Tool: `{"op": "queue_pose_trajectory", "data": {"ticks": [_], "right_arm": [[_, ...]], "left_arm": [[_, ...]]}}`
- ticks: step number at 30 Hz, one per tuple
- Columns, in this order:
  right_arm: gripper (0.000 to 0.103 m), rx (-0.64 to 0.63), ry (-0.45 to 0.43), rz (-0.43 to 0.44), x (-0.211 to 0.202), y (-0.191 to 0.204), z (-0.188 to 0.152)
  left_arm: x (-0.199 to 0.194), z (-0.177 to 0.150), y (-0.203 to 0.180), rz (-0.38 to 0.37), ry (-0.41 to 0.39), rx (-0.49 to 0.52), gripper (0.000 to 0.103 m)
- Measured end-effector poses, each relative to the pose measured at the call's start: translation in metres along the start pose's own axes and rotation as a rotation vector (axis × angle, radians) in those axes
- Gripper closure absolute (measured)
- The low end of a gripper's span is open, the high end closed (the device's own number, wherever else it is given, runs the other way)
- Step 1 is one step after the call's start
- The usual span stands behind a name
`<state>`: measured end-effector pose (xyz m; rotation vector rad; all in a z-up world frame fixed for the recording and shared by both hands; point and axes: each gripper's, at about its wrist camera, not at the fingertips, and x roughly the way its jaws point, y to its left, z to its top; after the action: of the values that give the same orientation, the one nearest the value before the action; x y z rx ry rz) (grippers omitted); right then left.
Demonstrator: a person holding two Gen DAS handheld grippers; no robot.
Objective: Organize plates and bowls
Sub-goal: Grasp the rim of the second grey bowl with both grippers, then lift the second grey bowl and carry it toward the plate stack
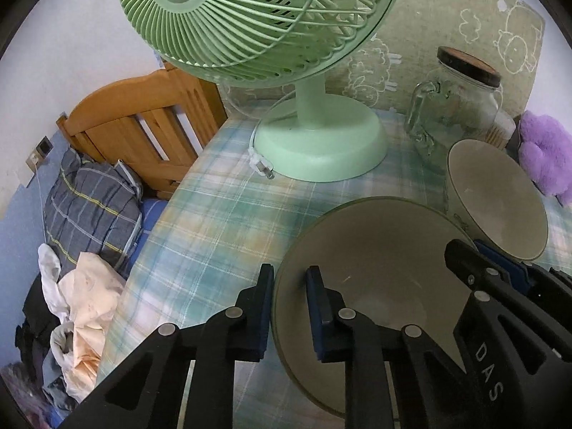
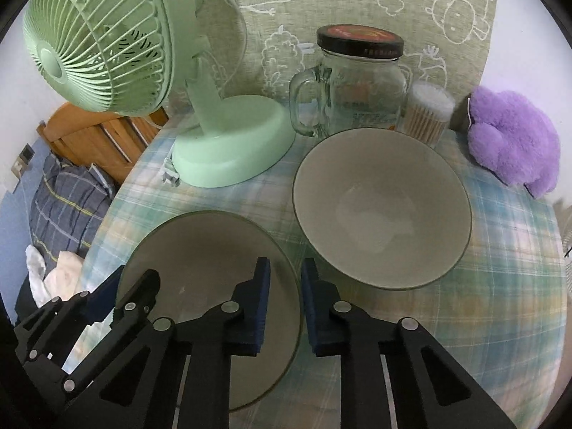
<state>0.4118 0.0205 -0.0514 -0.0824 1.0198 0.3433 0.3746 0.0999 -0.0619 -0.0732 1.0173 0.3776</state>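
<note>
Two grey bowls sit on the plaid tablecloth [image 2: 500,321].

Left wrist view: left gripper [image 1: 291,307] straddles the left rim of the near bowl [image 1: 386,250], one pad outside the wall, one inside. Jaws closed down on the rim. The right gripper [image 1: 500,271] shows at this bowl's far right edge. Only this view shows the plug [image 1: 262,169] of the fan's cord lying loose on the cloth.

Right wrist view: right gripper [image 2: 286,296] clamps the right rim of the same near bowl [image 2: 200,250], jaws drawn in on it, one pad each side. Second bowl [image 2: 382,207] stands just beside, to the right, ungripped. Only here are the cotton swab tub [image 2: 429,111] and the whole glass jar [image 2: 357,82] clear; green fan [image 2: 107,43] and purple plush [image 2: 514,143] behind.
</note>
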Motion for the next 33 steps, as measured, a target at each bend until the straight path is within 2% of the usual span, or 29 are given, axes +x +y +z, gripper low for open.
{"op": "queue_pose_trajectory", "data": {"ticks": [15,33], "right_arm": [[0.085,0.001,0.008,-0.025,-0.018,-0.006,-0.009],[0.085,0.045,-0.020,-0.075,-0.097,-0.022,-0.058]], "left_arm": [[-0.018,-0.013,-0.004,-0.068,0.042,0.001,0.089],[-0.088,-0.056,-0.009,-0.137,0.024,0.051,0.089]]}}
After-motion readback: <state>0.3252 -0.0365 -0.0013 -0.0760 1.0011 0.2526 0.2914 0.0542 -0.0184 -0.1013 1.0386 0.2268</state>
